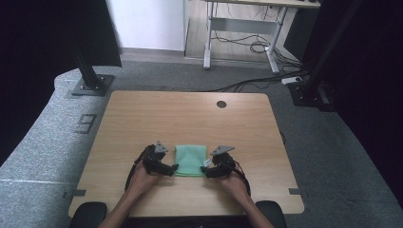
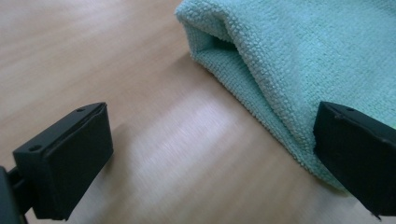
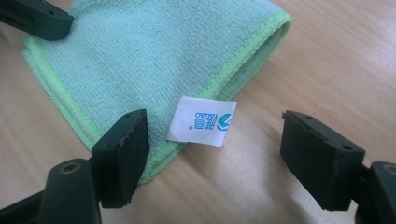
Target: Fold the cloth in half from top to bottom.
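Observation:
A folded light-green towel point(image 1: 190, 160) lies on the wooden table point(image 1: 190, 118) near its front edge. My left gripper point(image 1: 173, 168) is at the towel's left edge and is open. In the left gripper view one jaw hovers over bare wood and the other over the towel point(image 2: 303, 56) edge, with the left gripper point(image 2: 210, 158) empty. My right gripper point(image 1: 206, 167) sits open at the towel's right front corner. In the right gripper view the right gripper point(image 3: 222, 156) straddles the towel point(image 3: 140, 60) corner and its white label point(image 3: 201, 121). Nothing is gripped.
A dark round cable hole point(image 1: 221, 104) sits at the table's far middle. Black frame posts point(image 1: 88, 71) stand on the grey carpet behind the table, and a white desk with cables point(image 1: 247, 42) stands farther back. The left gripper's jaw point(image 3: 35, 18) shows beyond the towel.

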### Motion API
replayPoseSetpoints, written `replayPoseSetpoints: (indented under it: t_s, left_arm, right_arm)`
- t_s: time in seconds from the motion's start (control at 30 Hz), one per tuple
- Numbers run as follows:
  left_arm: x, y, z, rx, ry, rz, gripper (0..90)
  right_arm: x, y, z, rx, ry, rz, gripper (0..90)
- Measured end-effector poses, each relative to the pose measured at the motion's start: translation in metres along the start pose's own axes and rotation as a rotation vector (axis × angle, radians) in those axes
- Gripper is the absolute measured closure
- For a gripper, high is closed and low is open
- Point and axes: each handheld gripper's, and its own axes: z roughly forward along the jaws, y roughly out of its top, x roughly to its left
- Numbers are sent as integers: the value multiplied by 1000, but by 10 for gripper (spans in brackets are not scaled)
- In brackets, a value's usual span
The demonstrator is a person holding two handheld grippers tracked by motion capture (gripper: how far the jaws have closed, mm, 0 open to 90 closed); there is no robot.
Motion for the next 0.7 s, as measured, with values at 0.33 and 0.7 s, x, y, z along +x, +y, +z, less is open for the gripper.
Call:
replayPoseSetpoints:
  t_s: [0.33,0.7]
  left_arm:
    - [16,15,15,10,0,-41,0]
    - [29,29,27,9,16,-61,0]
  right_arm:
    - [-20,10,11,-13,-31,45,196]
    - [-39,20,23,-32,-62,71,168]
